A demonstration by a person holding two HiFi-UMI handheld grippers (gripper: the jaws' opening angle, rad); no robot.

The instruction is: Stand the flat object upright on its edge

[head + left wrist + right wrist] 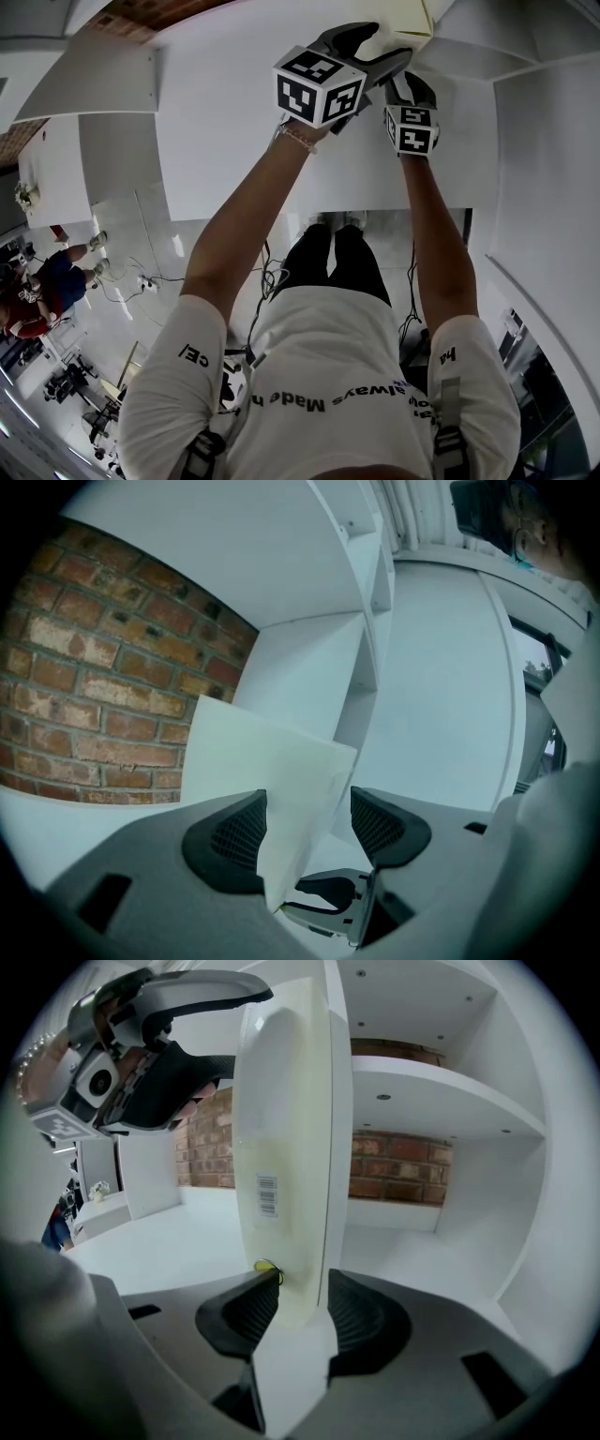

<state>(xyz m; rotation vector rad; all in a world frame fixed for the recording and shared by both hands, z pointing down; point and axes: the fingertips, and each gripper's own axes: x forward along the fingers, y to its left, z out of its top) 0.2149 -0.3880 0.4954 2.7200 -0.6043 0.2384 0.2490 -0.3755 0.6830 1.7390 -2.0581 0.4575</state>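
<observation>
White bench (pixel 225 112) runs to a brick wall (pixel 94 667), with a white shelf unit (pixel 441 1082) at the far end.

Right claw (pixel 302 1283) is clenched on the lower rim of the flat object (pixel 281 1129). The left pad sits against its face by a small yellow sticker (pixel 267 1267) and the right pad against its back. From that claw the object rises straight toward 12 o'clock, face vertical, barcode label (pixel 267 1194) at mid-height.

Left claw (pixel 309 799) straddles the object's top edge from 10 o'clock in the right gripper view. It is released: the sheet leans on the left pad, with a clear gap to the right pad.

In the head view both claws sit at 12 to 1 o'clock on the far end of the bench. I can't tell whether the bottom edge touches the bench.

Handling, my read:
- It looks stiff, with no sag or bend between the two claws.
- It is thin with a raised rim, probably light.
- The cream face is smooth and glossy, so likely slippery under the pads, and possibly breakable if it tips.
- I'd grip on the rim, not the flat face, low for support and high to steady it.
</observation>
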